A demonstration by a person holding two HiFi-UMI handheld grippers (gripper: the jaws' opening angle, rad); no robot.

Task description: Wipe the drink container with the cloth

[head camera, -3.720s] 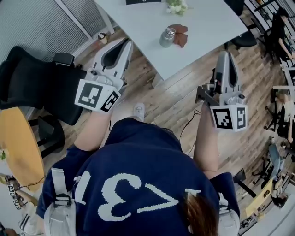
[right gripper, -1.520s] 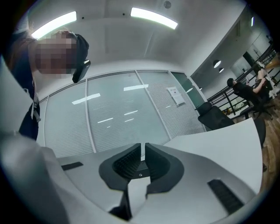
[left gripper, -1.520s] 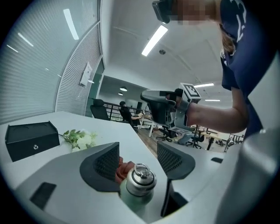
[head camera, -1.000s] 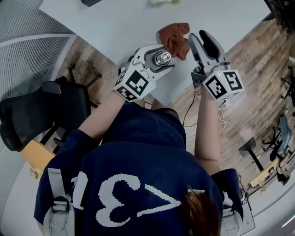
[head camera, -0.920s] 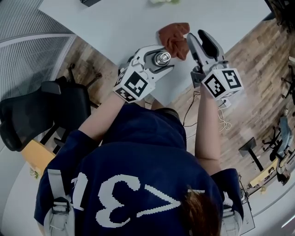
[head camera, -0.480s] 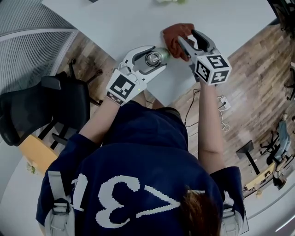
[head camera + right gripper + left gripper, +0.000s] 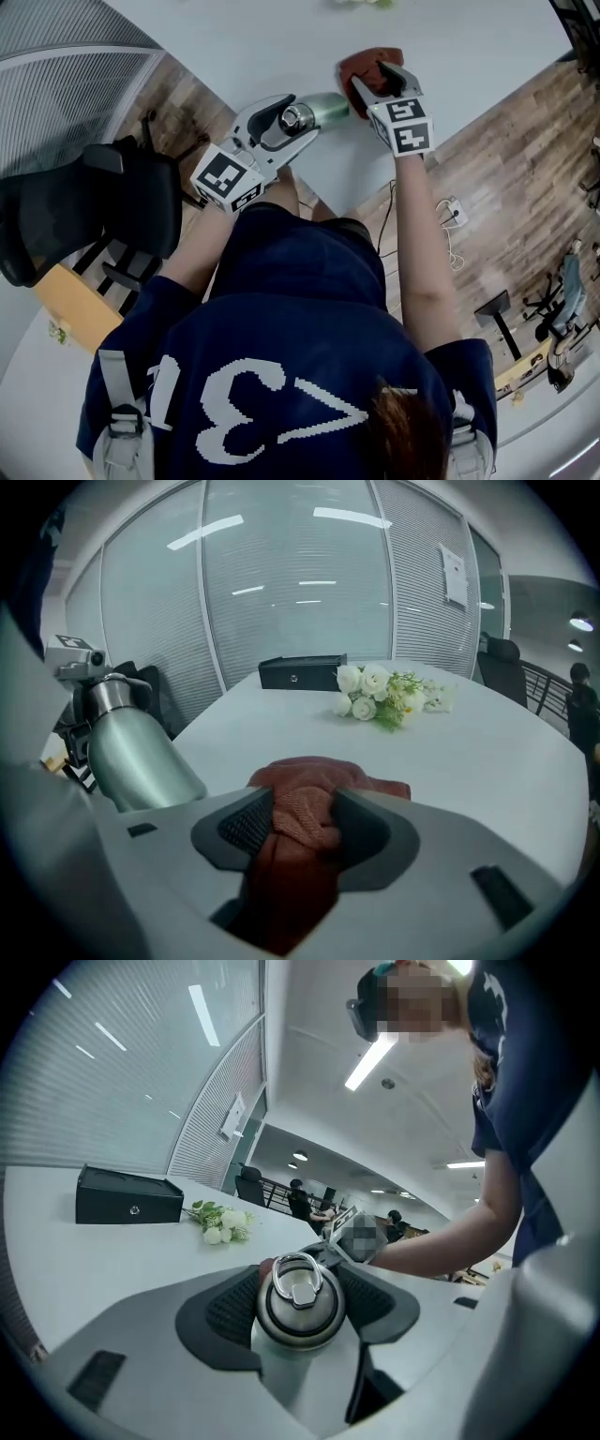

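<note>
Gripping green bottle (image 7: 328, 104) in left jaws

Head view, upper left: table (image 7: 234, 47) bare, free passage. Top centre: bottle (image 7: 323, 105) and cloth (image 7: 370, 67) close together, little room between. Right gripper view, beyond cloth: flowers (image 7: 380, 694), box (image 7: 300, 672) obstruct. Head view left: chair (image 7: 84, 216).

Tilted pale-green steel drink container (image 7: 141, 757) (ring-topped lid), crumpled rust-red cloth (image 7: 302, 776) just beside it

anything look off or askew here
The pale green metal drink bottle leans tilted, clamped at its cap by the left gripper, not standing upright. The rust-red cloth lies crumpled on the white table. Nothing looks spilled or damaged.
</note>
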